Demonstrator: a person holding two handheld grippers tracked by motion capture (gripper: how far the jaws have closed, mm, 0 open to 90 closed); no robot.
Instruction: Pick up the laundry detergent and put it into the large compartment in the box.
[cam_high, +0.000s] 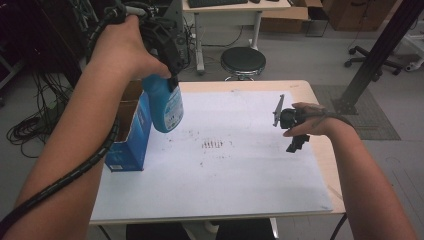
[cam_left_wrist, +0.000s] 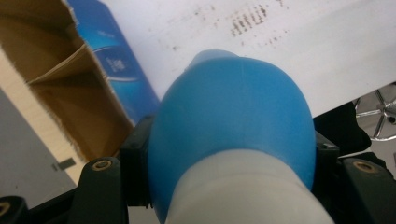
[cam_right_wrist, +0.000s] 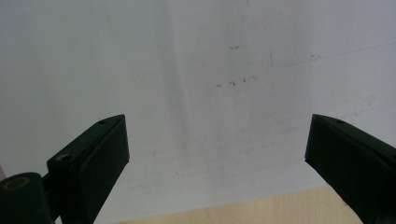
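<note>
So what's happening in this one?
A person works at a table covered with a white sheet. The left hand-held gripper is shut on the neck of a blue bottle, holding it in the air beside an open blue cardboard box at the table's left edge. The right hand-held gripper hangs open over the sheet at the right side, holding nothing. Dark smudges mark the middle of the sheet.
</note>
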